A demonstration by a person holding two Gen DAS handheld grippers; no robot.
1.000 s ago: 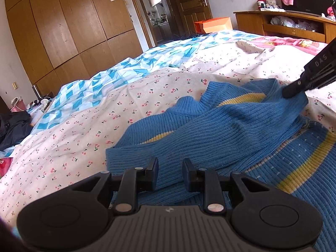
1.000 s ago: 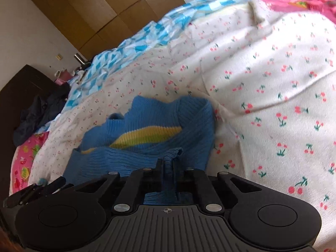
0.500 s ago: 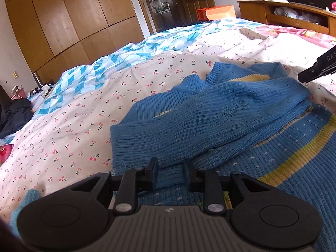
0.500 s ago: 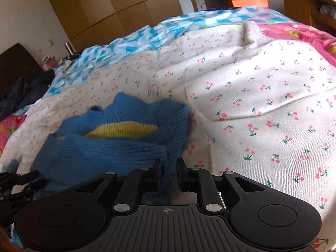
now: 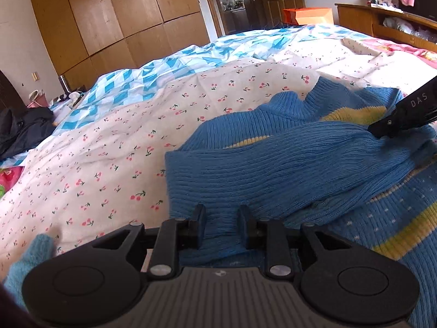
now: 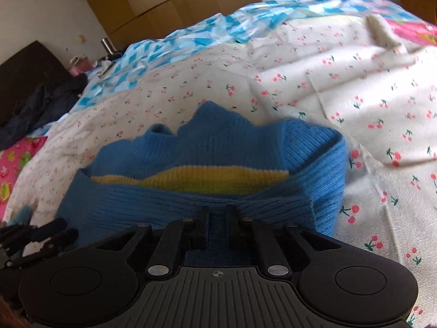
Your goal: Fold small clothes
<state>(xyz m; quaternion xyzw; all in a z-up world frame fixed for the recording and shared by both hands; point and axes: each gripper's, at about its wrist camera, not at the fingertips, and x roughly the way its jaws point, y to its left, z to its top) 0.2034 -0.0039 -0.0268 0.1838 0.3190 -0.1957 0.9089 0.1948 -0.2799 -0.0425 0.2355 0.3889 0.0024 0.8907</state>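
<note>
Bed [image 5: 114, 147] under a cherry-print sheet fills a room lined with a wooden wardrobe [image 5: 114, 19]. Spread across the sheet lies a blue ribbed sweater [image 5: 273, 169] with yellow stripes, one sleeve drawn over its body. Left gripper [image 5: 221, 225] is clamped on the knit at the sleeve's near edge; right gripper [image 6: 217, 225], whose jaws have just been closing, pinches a bunched fold beside the yellow band. Soft, light and stretchy, the knit will likely sag and slide off a loose pinch, so hems, cuffs and doubled edges look the surest places to take hold.
</note>
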